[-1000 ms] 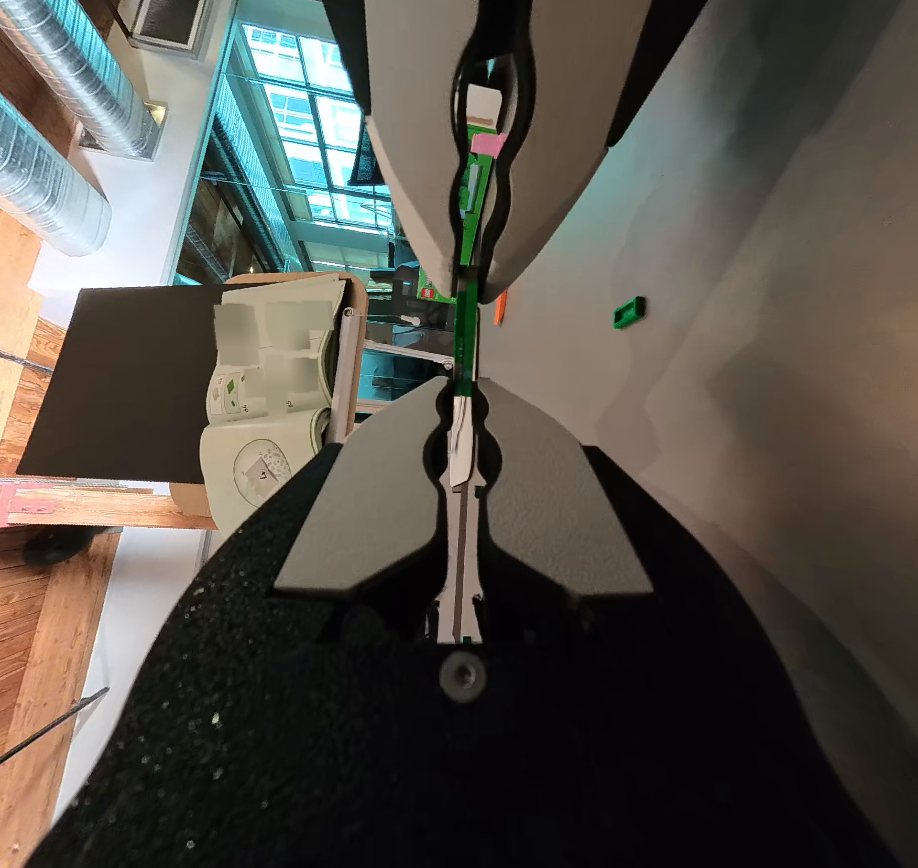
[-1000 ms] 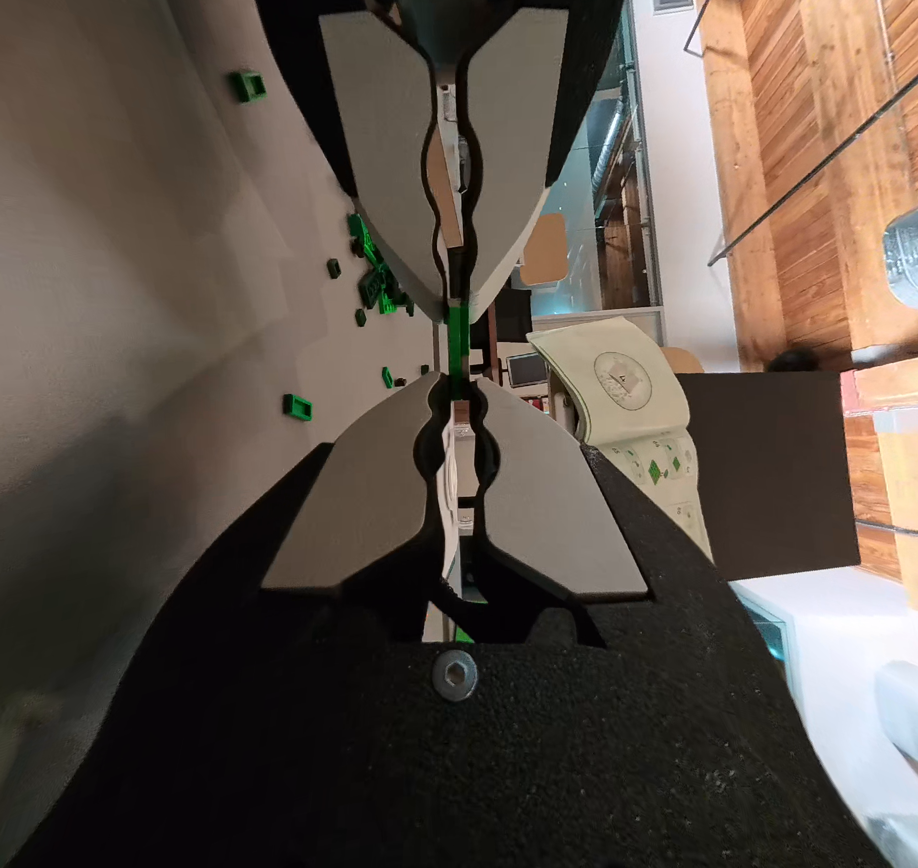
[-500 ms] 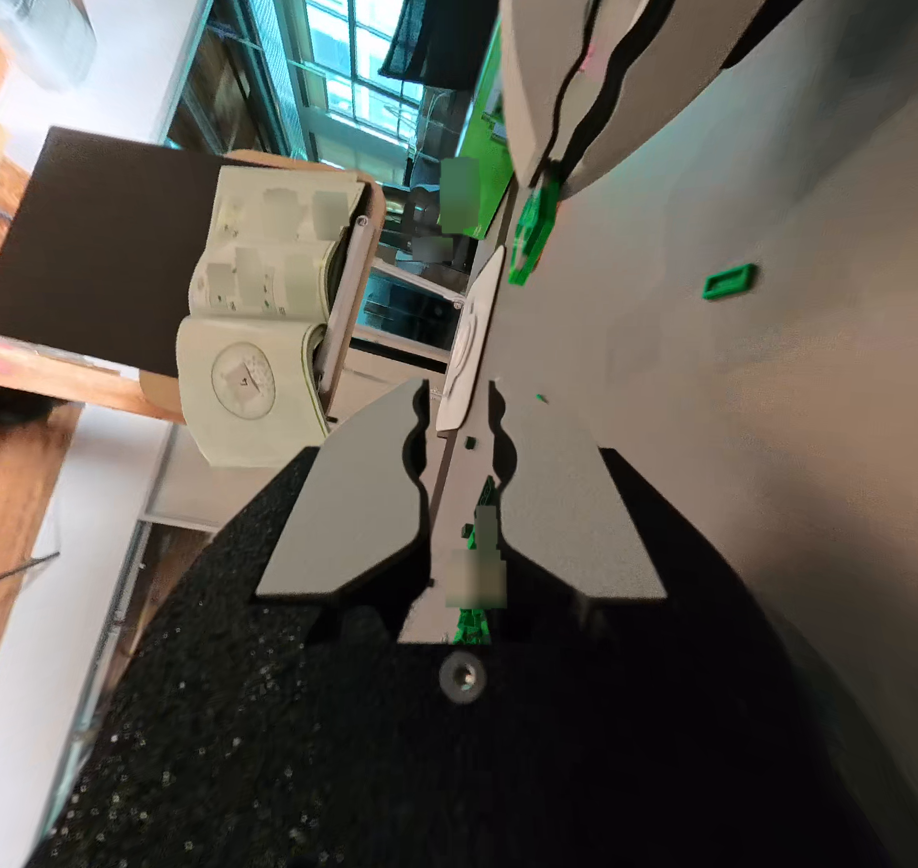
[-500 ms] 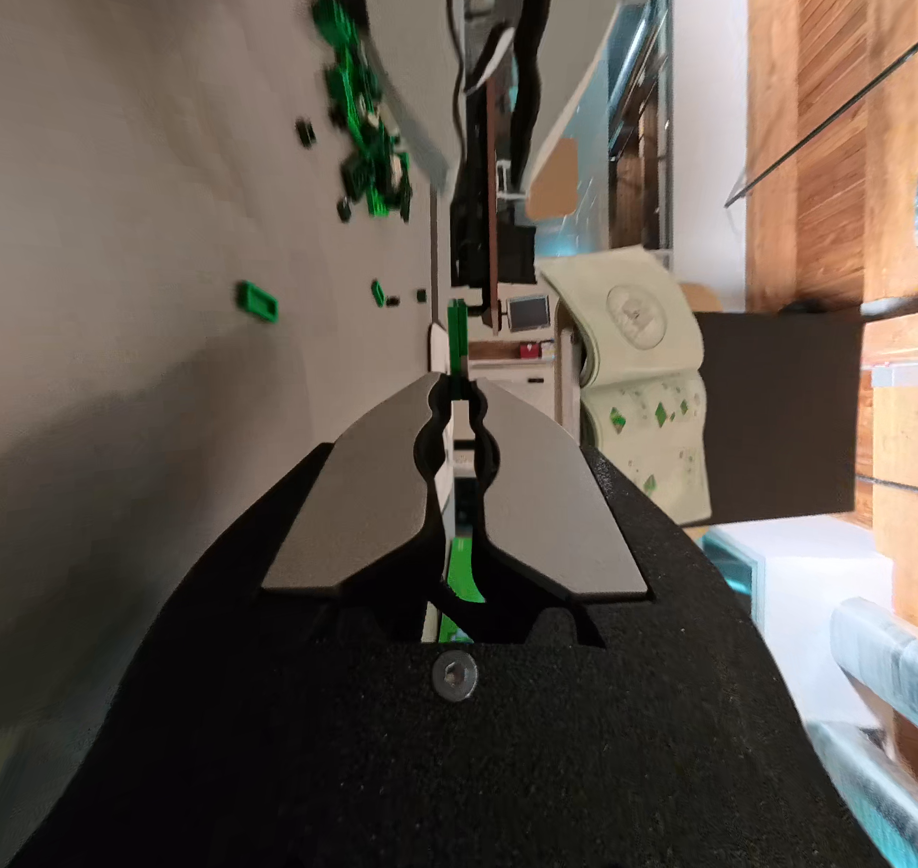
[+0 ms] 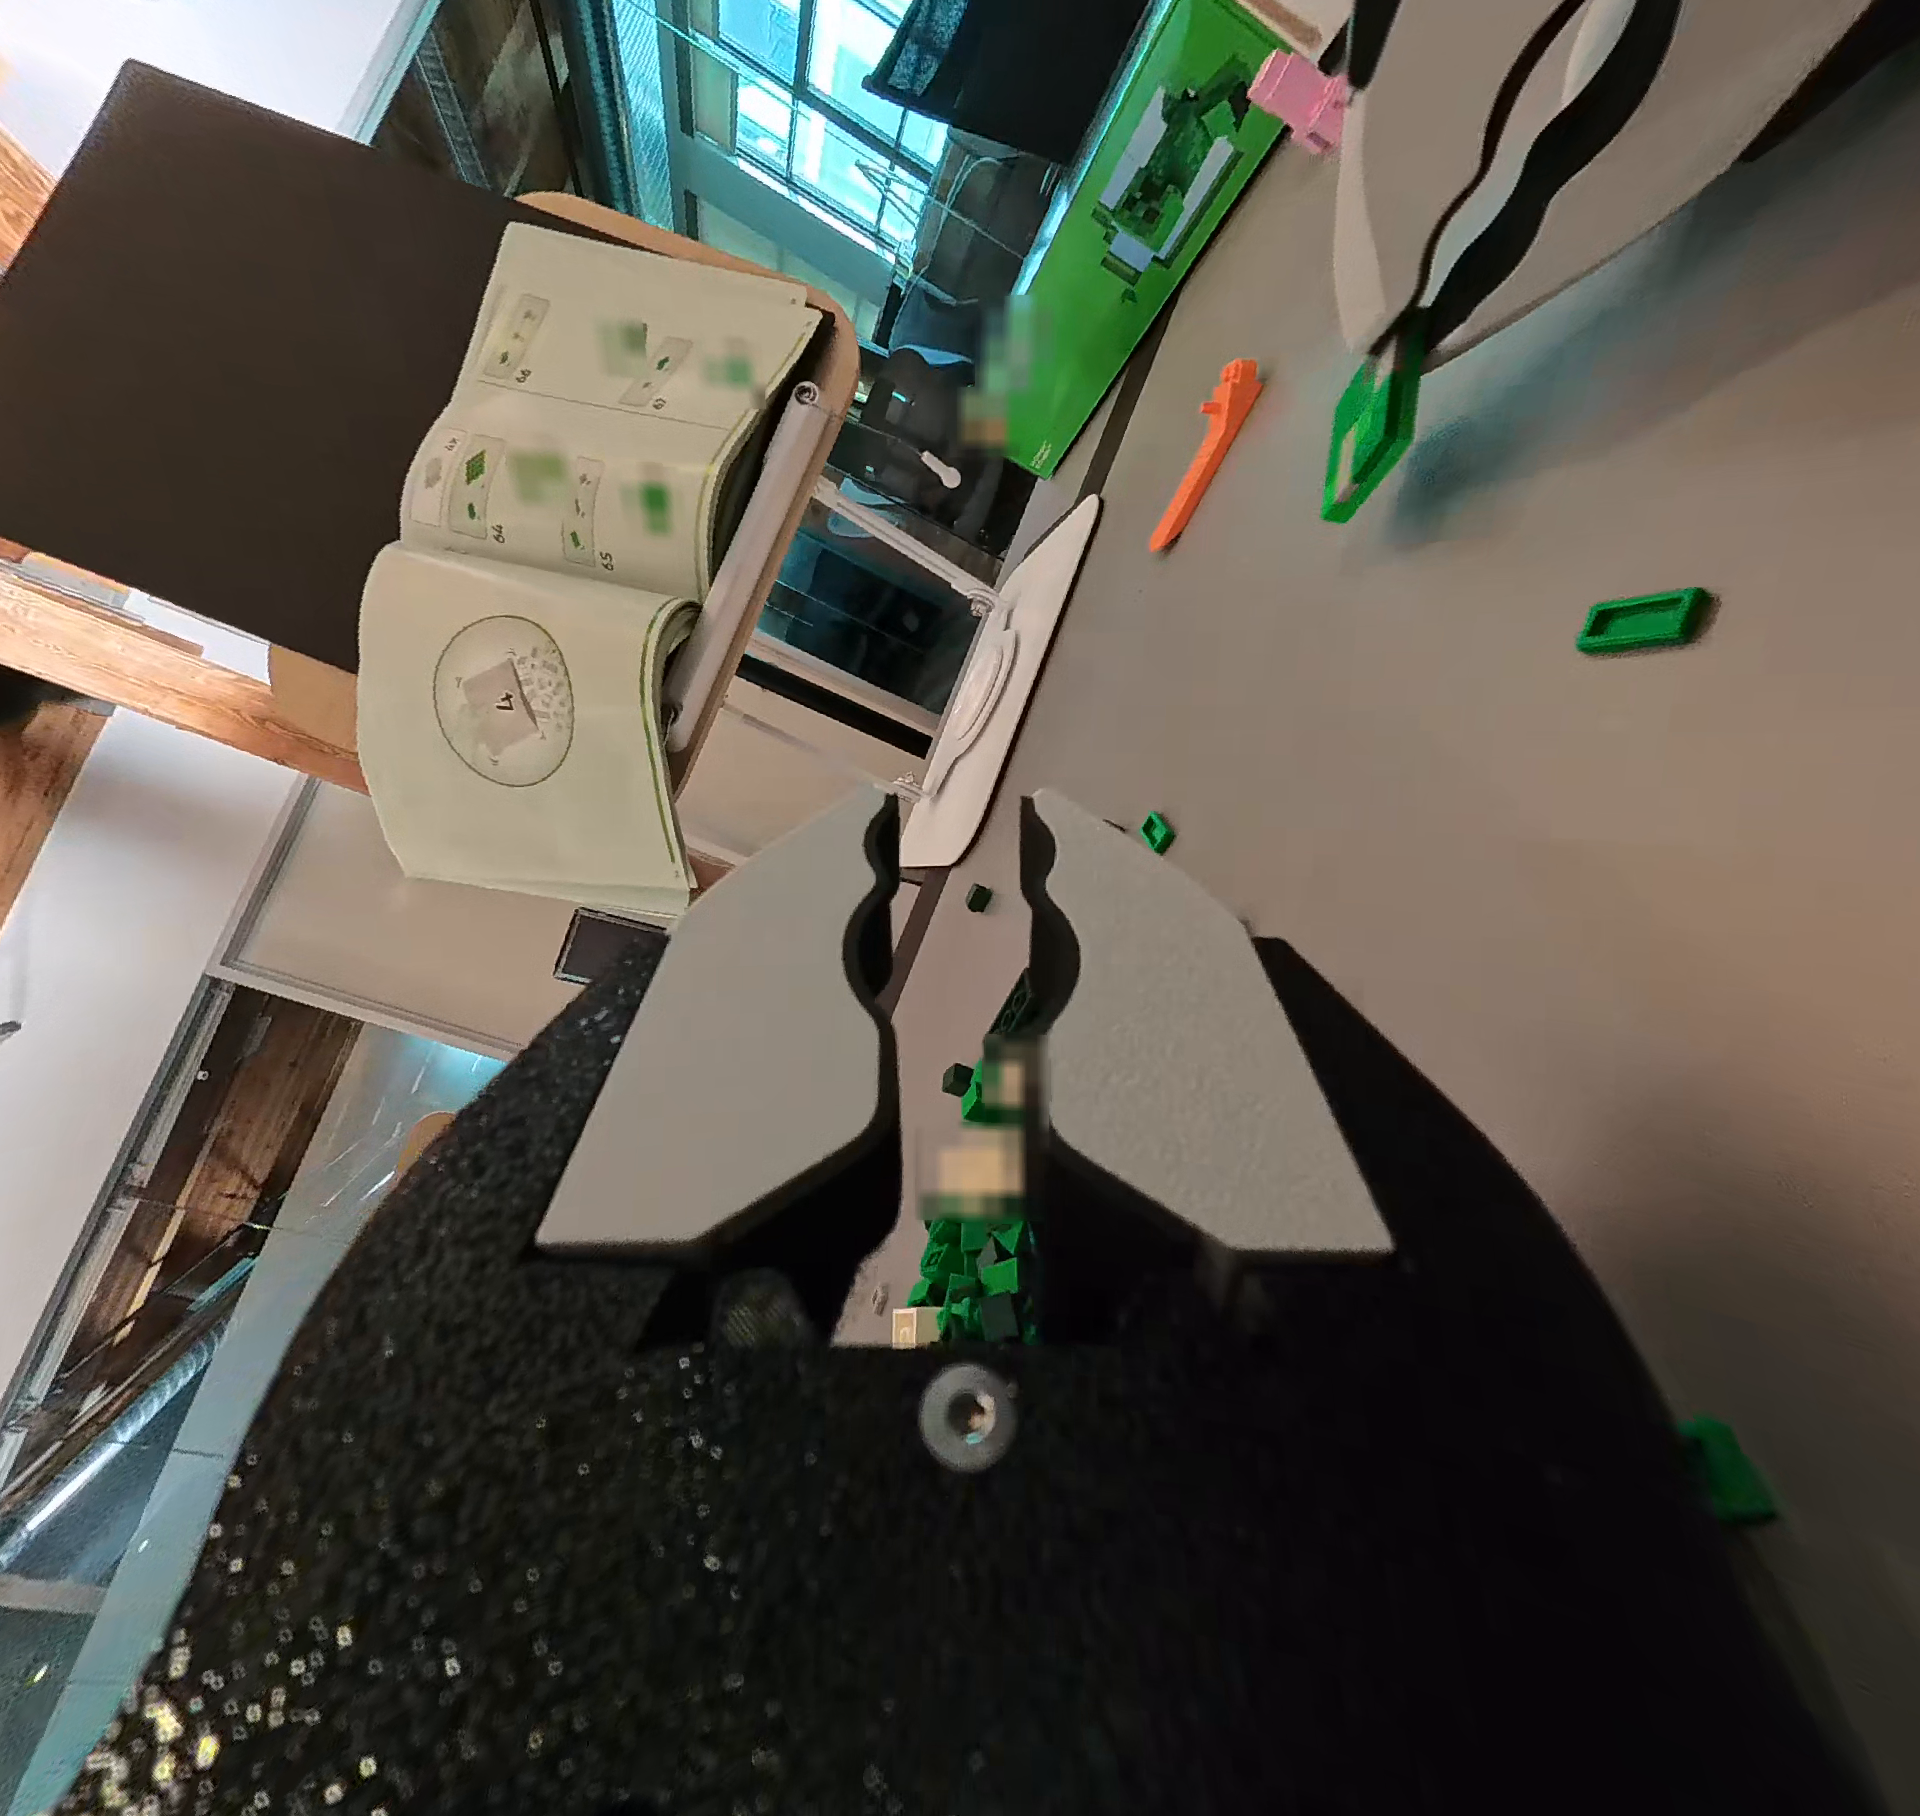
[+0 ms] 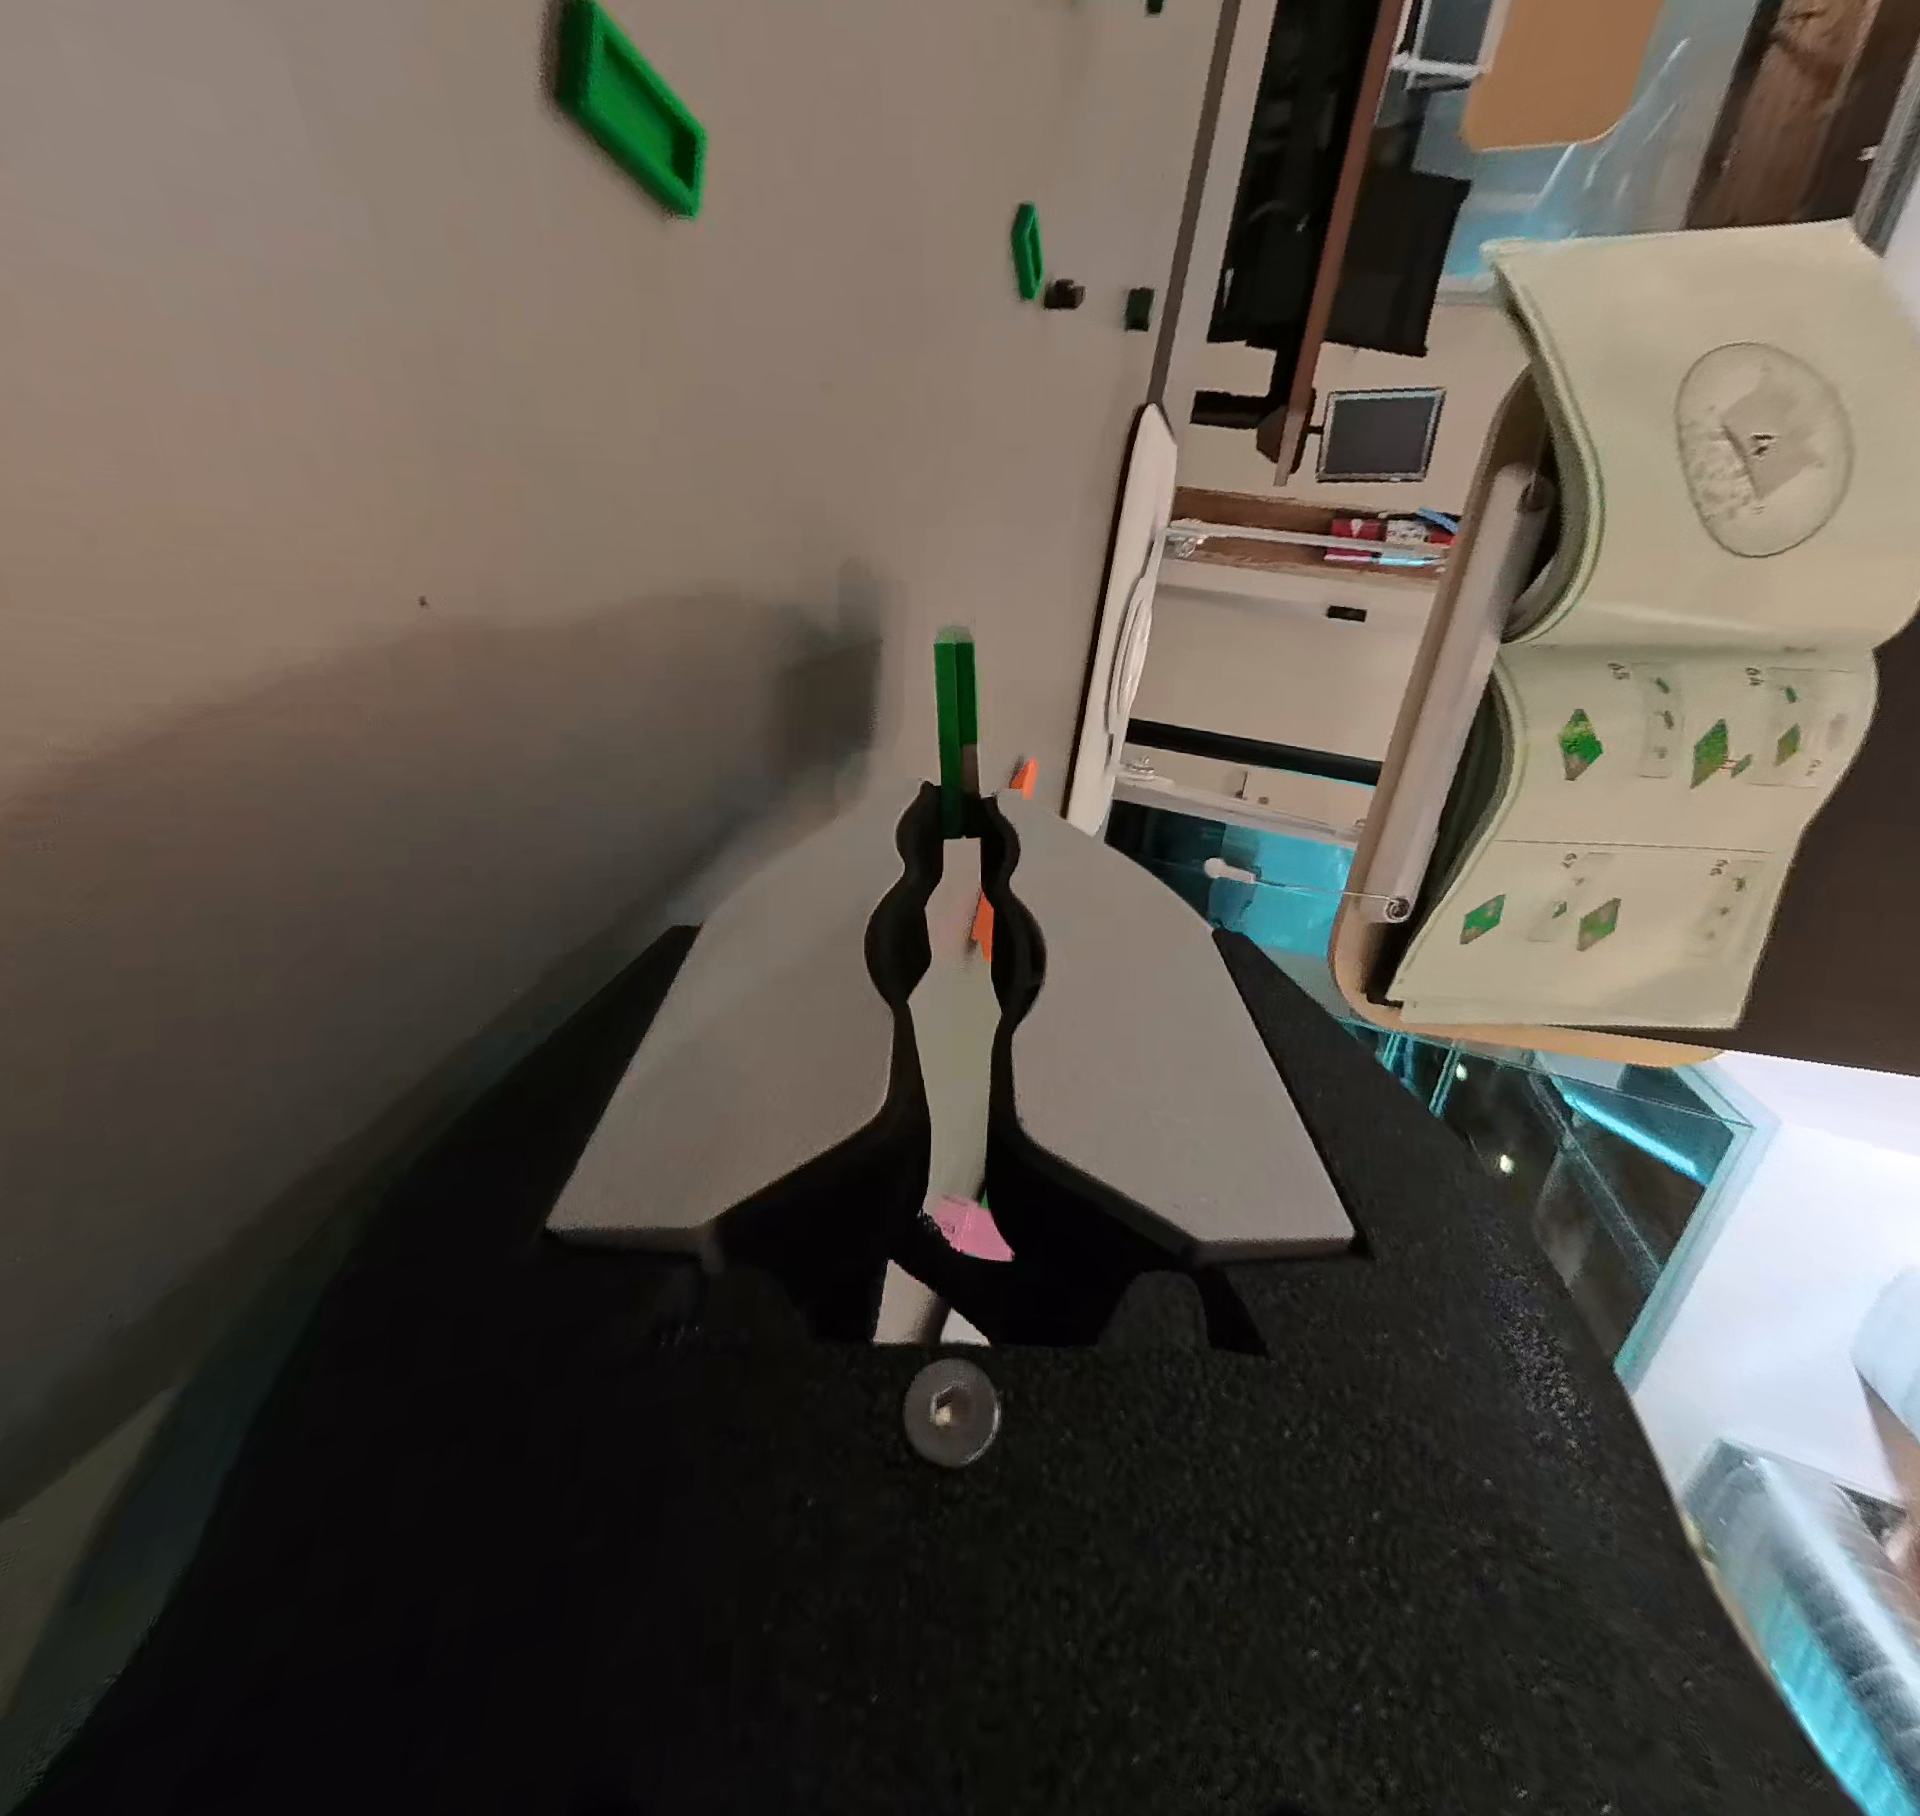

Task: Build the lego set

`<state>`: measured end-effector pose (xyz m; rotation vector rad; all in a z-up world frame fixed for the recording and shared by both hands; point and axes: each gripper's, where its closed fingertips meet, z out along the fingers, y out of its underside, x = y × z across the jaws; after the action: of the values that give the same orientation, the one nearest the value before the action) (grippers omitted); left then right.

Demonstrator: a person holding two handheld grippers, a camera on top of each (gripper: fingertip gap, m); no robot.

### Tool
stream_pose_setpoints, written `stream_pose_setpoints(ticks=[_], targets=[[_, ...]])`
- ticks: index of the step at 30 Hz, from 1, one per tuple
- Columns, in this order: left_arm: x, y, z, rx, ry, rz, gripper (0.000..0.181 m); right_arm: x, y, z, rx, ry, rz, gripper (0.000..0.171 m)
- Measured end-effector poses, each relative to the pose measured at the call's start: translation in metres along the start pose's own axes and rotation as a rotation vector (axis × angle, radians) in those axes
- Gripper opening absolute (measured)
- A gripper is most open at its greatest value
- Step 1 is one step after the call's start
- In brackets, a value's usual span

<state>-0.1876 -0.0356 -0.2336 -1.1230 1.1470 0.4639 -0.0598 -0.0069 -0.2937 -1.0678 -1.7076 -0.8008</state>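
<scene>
Two grippers, two states: the right gripper (image 6: 958,810) has its jaws clenched on a thin green plate (image 6: 954,717), long axis pointing straight out past the tips. The left gripper (image 5: 956,821) is released and empty, loose green bricks (image 5: 977,1278) beneath it on the grey surface (image 5: 1455,935). Beyond them stands an open instruction booklet (image 5: 582,561).

On the desk (image 5: 1558,935): one green plate (image 5: 1369,436) held on edge, one orange brick separator (image 5: 1208,454), one pink piece (image 5: 1301,99), one green box (image 5: 1143,177), one open instruction booklet (image 5: 561,561), three loose green frame pieces (image 6: 629,104), and one heap of small green bricks (image 5: 977,1278).
</scene>
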Motion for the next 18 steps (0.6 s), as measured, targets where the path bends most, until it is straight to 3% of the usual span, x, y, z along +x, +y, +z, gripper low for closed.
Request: stream_pose_setpoints(ticks=[18], targets=[[-0.003,0.006,0.001,-0.008,0.001,-0.056,0.021,-0.009,0.013,0.002,-0.069,-0.032,-0.042,0.006]])
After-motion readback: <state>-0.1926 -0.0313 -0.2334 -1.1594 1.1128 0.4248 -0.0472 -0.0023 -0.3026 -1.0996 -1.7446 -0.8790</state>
